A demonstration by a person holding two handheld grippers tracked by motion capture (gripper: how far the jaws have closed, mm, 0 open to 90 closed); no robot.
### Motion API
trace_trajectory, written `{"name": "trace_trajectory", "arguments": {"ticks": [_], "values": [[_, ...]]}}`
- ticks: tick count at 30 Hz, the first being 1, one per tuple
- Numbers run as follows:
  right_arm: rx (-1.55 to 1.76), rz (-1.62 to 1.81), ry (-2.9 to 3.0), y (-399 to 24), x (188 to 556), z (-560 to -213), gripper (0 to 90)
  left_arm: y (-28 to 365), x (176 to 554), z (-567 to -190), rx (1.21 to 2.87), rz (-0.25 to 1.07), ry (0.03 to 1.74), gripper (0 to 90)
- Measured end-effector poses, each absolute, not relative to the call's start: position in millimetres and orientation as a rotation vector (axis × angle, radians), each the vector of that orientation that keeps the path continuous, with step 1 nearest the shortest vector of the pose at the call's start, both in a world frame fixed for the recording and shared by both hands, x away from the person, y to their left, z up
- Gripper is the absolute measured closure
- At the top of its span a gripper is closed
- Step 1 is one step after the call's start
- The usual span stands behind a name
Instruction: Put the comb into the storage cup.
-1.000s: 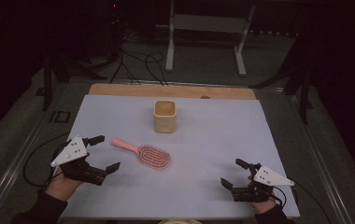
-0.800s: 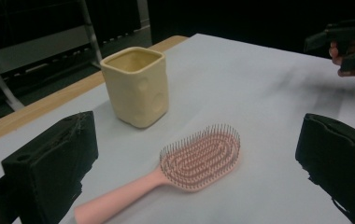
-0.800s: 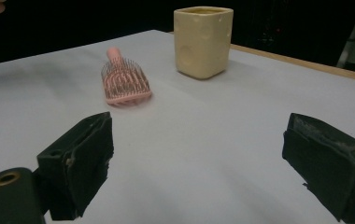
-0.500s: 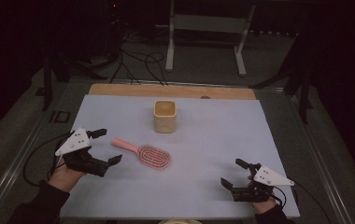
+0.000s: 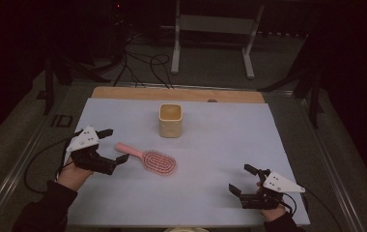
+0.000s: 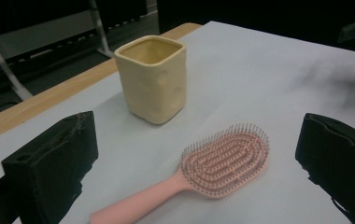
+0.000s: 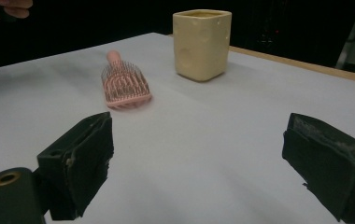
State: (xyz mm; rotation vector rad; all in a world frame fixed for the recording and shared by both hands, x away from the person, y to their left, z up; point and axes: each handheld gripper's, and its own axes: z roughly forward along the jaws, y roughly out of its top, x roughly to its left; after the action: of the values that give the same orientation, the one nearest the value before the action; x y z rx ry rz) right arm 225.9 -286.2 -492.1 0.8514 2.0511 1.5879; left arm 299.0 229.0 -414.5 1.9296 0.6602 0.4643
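A pink hairbrush [image 5: 148, 158] lies bristles up on the white table cover, its handle pointing left toward my left gripper [image 5: 114, 146]. That gripper is open, its jaws wide apart just short of the handle end; the brush [image 6: 203, 173] lies between and beyond them in the left gripper view. A cream square cup [image 5: 170, 120] stands upright behind the brush [image 6: 153, 77]. My right gripper [image 5: 243, 180] rests open near the front right corner, with nothing between its jaws. From there the brush [image 7: 123, 85] and the cup [image 7: 202, 43] sit farther off.
The white cover [image 5: 230, 140] leaves a wooden strip [image 5: 176, 94] bare along the far edge. Cables [image 5: 143, 63] and a metal stand [image 5: 210, 29] lie on the dark floor beyond. A cable trails off the left gripper over the table's left edge.
My left gripper has moved forward and to the right, closing in on the brush handle. The right gripper, brush and cup have stayed put.
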Motion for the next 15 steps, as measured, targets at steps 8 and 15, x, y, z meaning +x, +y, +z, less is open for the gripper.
{"name": "trace_trajectory", "arguments": {"ticks": [8, 15], "values": [[0.854, 1.596, 2.050, -285.7, 225.7, -491.6, 8.9, 229.0, 309.2, -416.5, 1.948, 0.494, 0.675, 0.2], [0.854, 1.593, 2.054, -285.7, 226.0, -492.0, 8.9, 230.1, 318.7, -421.7, 1.952, 0.492, 0.709, 0.2]]}}
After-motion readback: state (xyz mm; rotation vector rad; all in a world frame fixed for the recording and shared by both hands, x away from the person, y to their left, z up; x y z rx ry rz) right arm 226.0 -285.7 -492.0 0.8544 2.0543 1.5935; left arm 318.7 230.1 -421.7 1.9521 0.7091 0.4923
